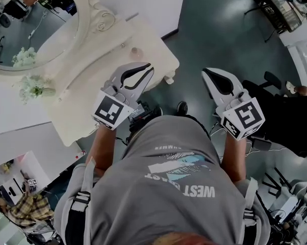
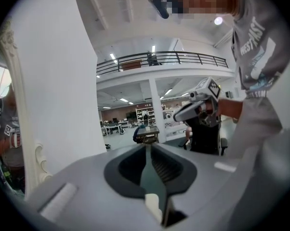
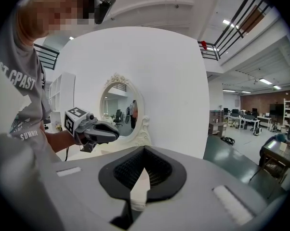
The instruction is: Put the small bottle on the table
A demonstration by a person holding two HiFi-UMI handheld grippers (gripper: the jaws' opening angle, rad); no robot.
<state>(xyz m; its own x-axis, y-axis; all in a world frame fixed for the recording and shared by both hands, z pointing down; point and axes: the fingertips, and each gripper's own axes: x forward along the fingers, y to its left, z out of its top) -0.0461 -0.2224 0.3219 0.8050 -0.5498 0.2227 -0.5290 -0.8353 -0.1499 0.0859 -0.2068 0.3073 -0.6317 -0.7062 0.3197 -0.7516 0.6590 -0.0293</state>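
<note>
Head view: left gripper (image 1: 149,67) and right gripper (image 1: 206,72) are both held up in front of the grey shirt (image 1: 179,188), well apart; the right one is over the dark floor (image 1: 220,29), the left one's tip overlaps the edge of the white table (image 1: 92,91). Left jaws clenched with nothing between them (its own view shows the tips meeting); right jaws likewise closed and empty. Small bottle (image 1: 136,51) (tiny, pale, hard to make out) stands on the table just beyond the left gripper's tip, near the oval mirror (image 1: 36,24); flowers (image 1: 33,86) at the table's left side.
</note>
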